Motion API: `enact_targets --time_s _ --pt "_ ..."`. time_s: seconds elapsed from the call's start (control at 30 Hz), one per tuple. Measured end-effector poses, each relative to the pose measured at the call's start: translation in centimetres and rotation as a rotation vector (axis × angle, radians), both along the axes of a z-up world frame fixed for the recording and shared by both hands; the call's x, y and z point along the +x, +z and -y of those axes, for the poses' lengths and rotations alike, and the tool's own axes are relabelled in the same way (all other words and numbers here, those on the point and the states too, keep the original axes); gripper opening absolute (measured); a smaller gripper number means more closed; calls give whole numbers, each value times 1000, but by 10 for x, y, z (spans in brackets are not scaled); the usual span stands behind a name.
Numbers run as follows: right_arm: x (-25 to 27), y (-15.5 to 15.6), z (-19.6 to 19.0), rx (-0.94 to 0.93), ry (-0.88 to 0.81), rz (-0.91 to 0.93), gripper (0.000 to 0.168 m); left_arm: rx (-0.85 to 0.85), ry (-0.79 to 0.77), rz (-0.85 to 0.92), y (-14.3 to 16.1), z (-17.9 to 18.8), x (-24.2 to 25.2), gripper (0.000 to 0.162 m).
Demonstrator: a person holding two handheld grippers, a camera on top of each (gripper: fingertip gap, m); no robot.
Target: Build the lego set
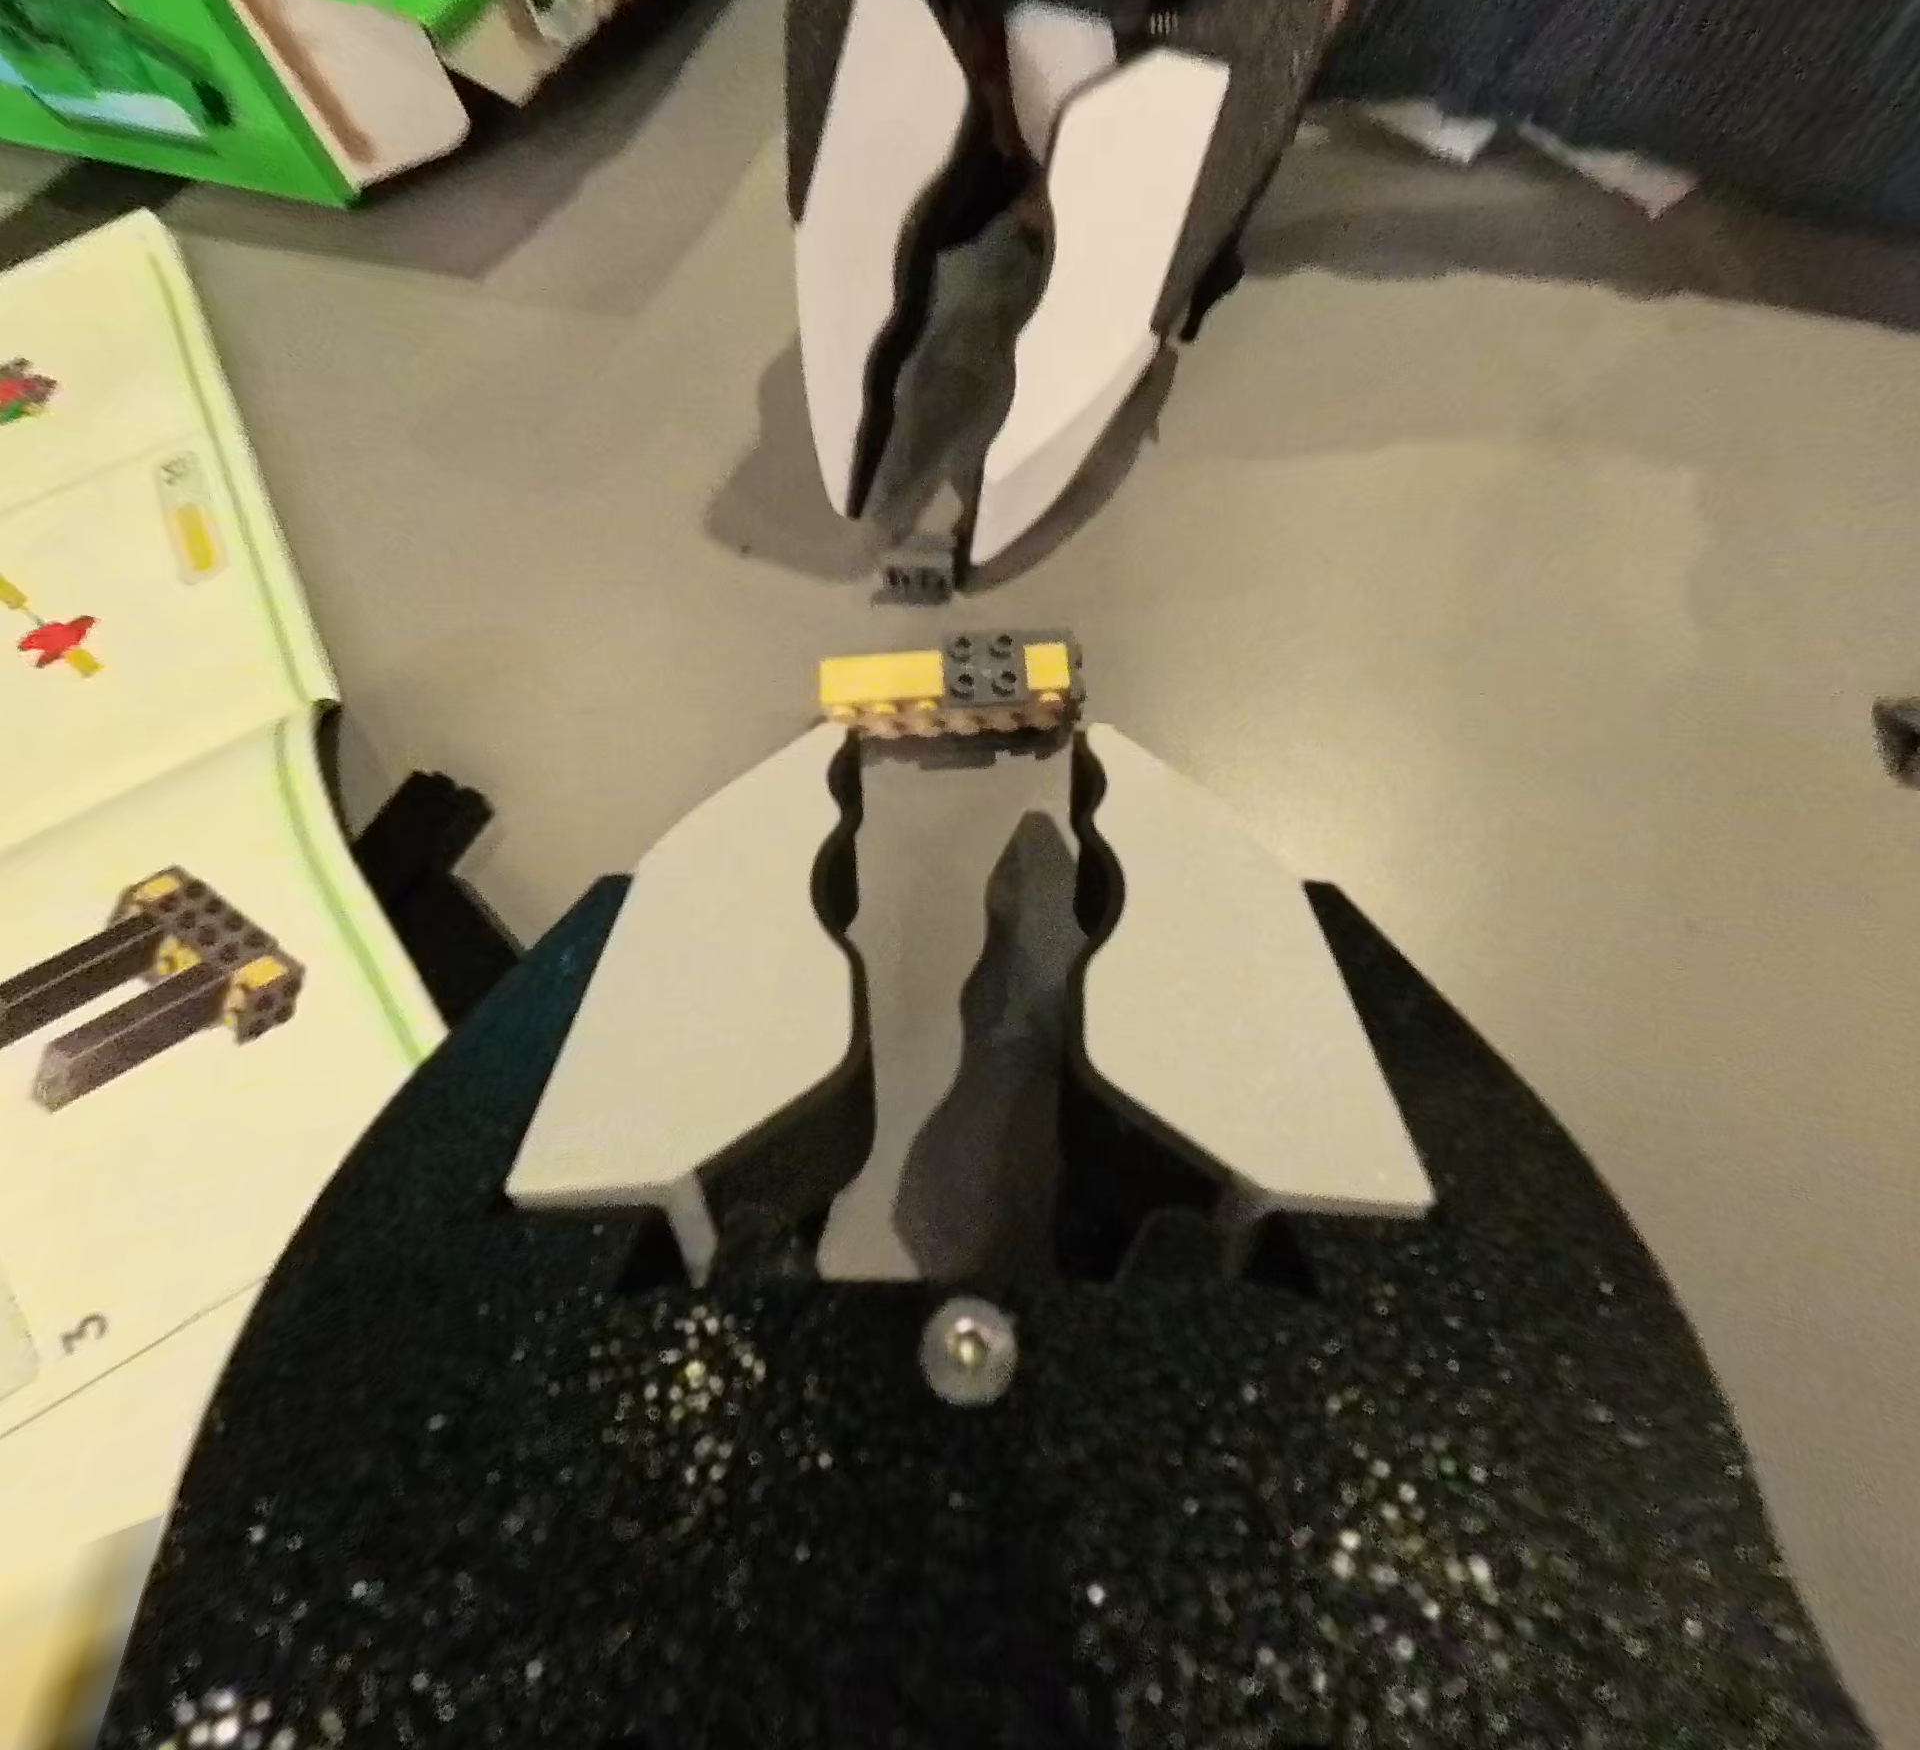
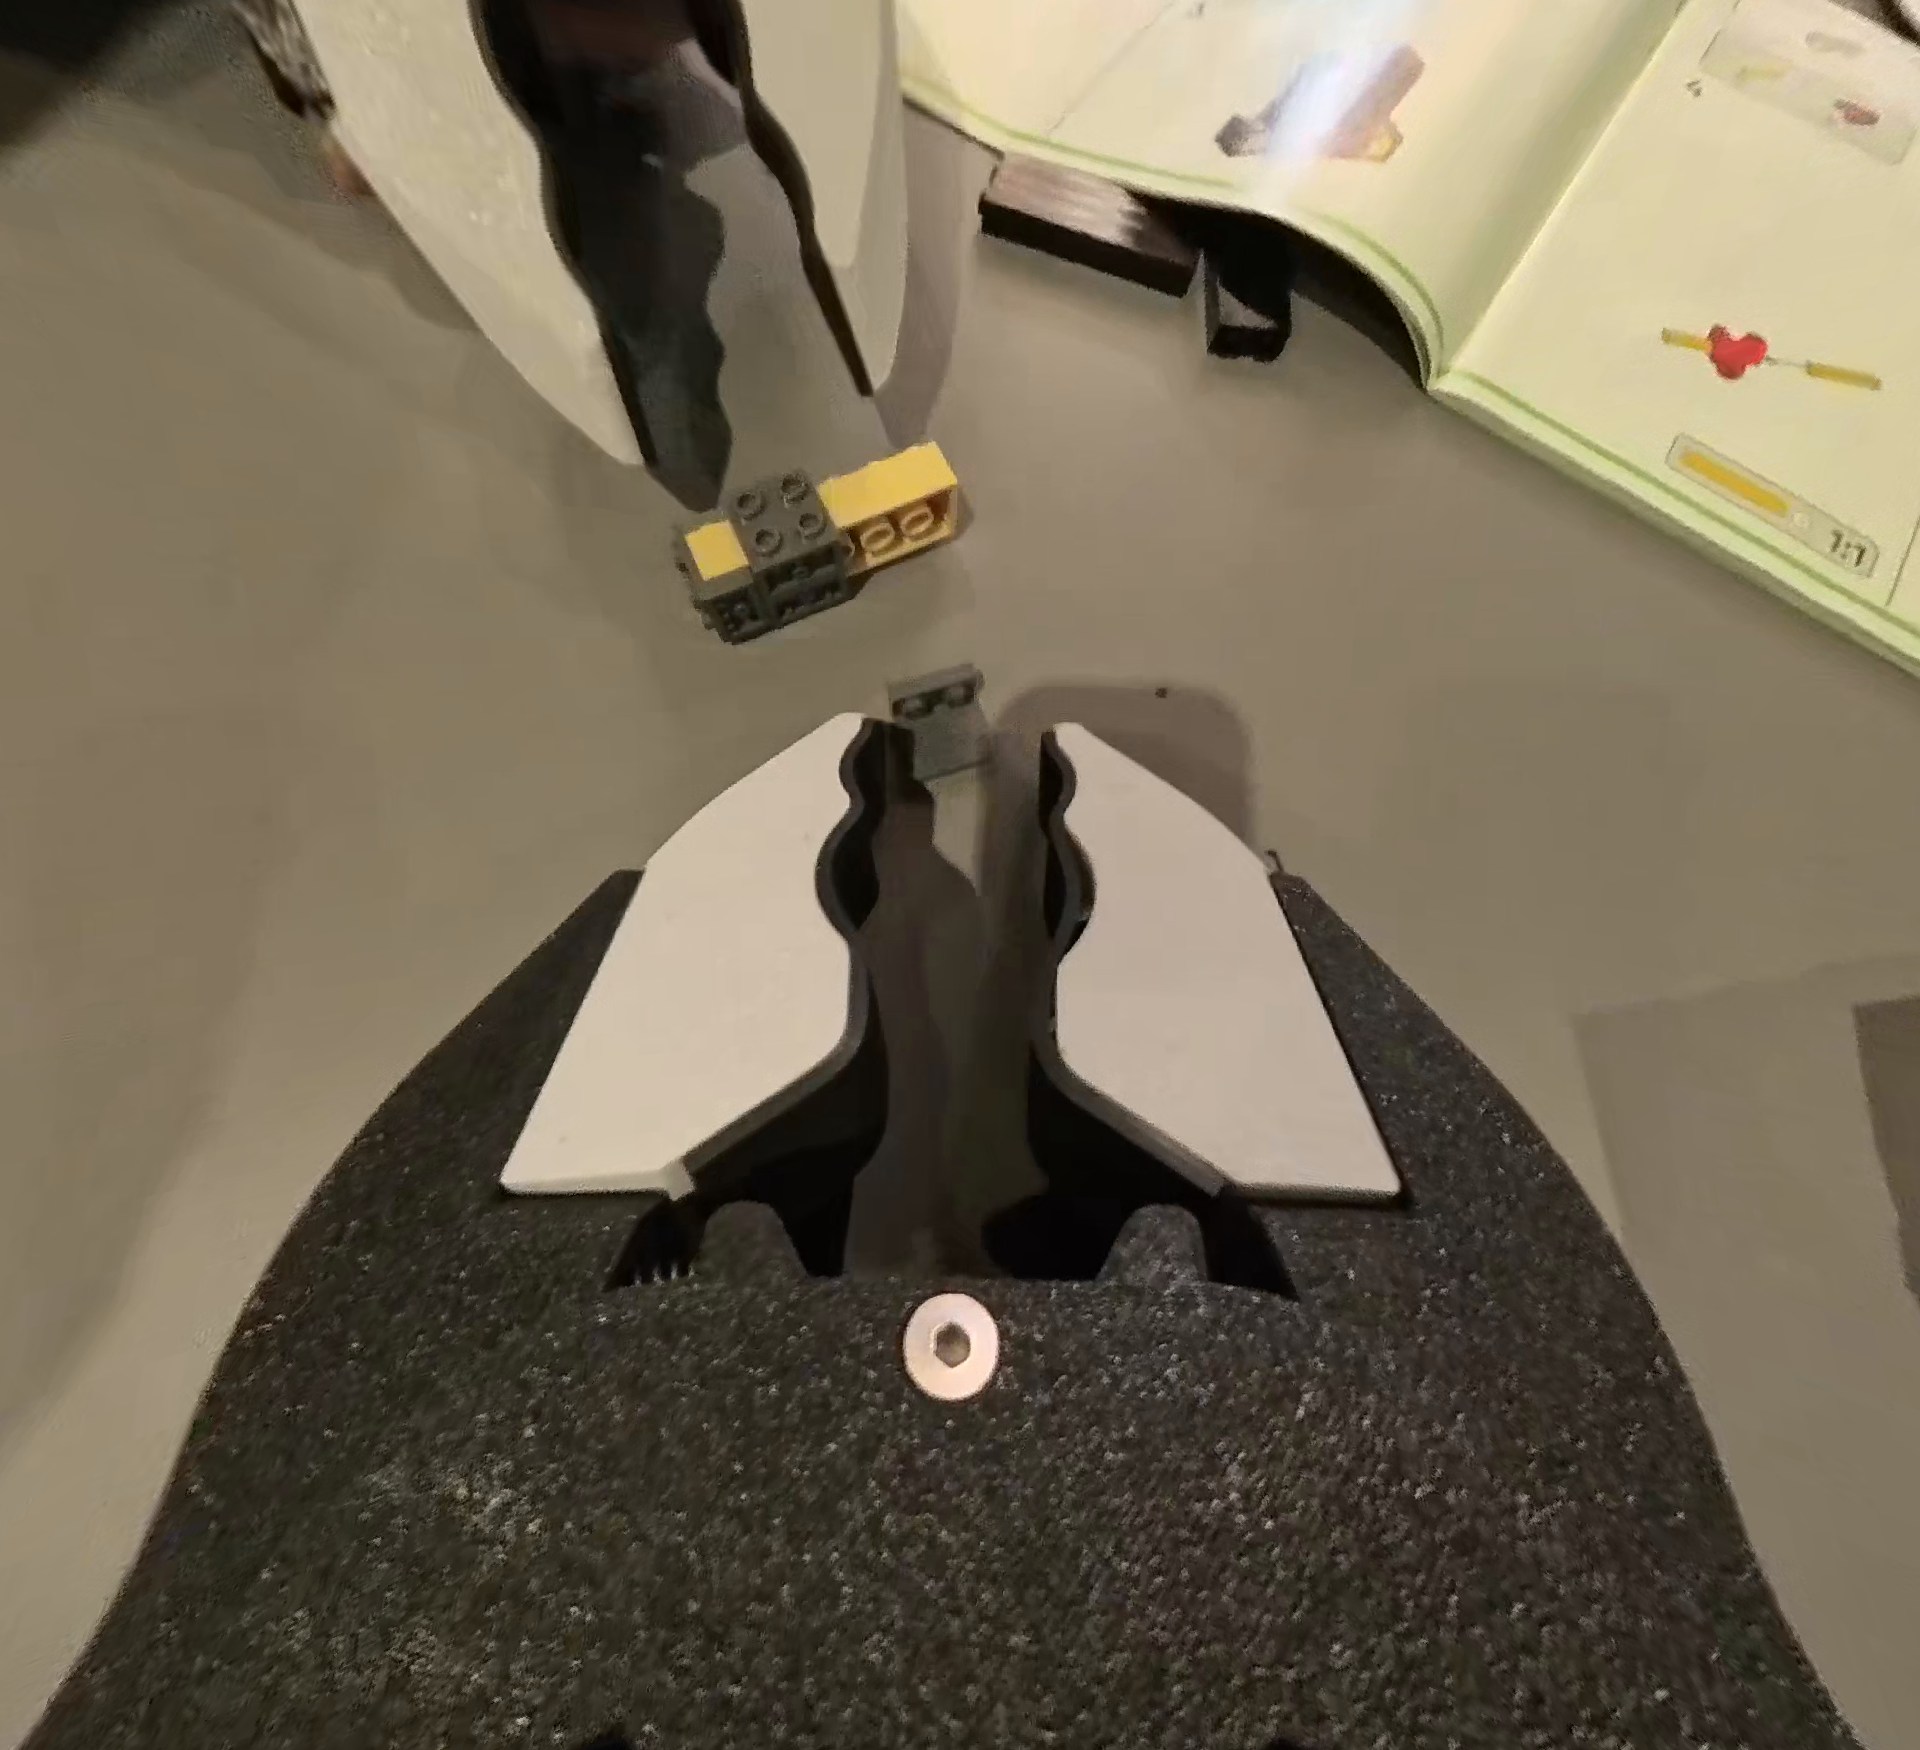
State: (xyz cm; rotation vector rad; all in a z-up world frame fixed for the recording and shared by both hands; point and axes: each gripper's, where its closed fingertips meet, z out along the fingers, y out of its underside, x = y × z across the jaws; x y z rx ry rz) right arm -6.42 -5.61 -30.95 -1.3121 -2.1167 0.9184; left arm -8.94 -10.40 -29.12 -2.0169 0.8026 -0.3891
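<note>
Yellow-and-grey brick assembly [image 1: 951,684] pinched at the left gripper [image 1: 961,744] tips, just above the grey table [image 1: 1455,661]. Looks light, rigid, slick plastic; best held across its flat long sides. Small dark grey plate [image 2: 938,721] clamped at the right gripper [image 2: 951,739] tips, facing the assembly, near but apart. Instruction booklet [image 2: 1558,173] lies beyond, to the right gripper's right.

Bare table [image 1: 1455,557] is lying open right of the assembly [image 1: 948,680]; the booklet [image 1: 135,765] (black pieces [image 1: 426,827] beside it) is crowding the left, the box [image 1: 156,38] blocking far left.
</note>
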Motion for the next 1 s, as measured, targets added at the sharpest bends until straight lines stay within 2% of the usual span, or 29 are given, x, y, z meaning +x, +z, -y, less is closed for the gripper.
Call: enact_targets --time_s 0.07,0.17,0.2,0.33,0.43,0.67,0.73,0.83,1.0 --pt "-2 0 3 15 14 -1 24 41 16 30 9 -2 -2 37" --pt "-5 -1 4 69 23 12 1 103 28 26 16 -5 -2 35" --pt "-6 0 3 103 24 4 0 125 30 17 18 -5 -2 35" --pt "-7 12 9 204 58 6 0 211 25 -40 22 -7 3 30" --pt "-5 11 -2 314 9 65 0 256 51 -105 23 -9 -2 28" --pt "-3 1 -10 187 -83 121 16 244 98 -84 21 -13 -10 26" --pt "-6 1 -11 195 -99 119 16 241 97 -87 20 -13 -10 26" --pt "-13 5 -8 219 -78 64 6 240 91 -94 19 -13 -9 26" --pt "-14 2 -9 226 -63 59 9 240 83 -94 19 -12 -7 25"
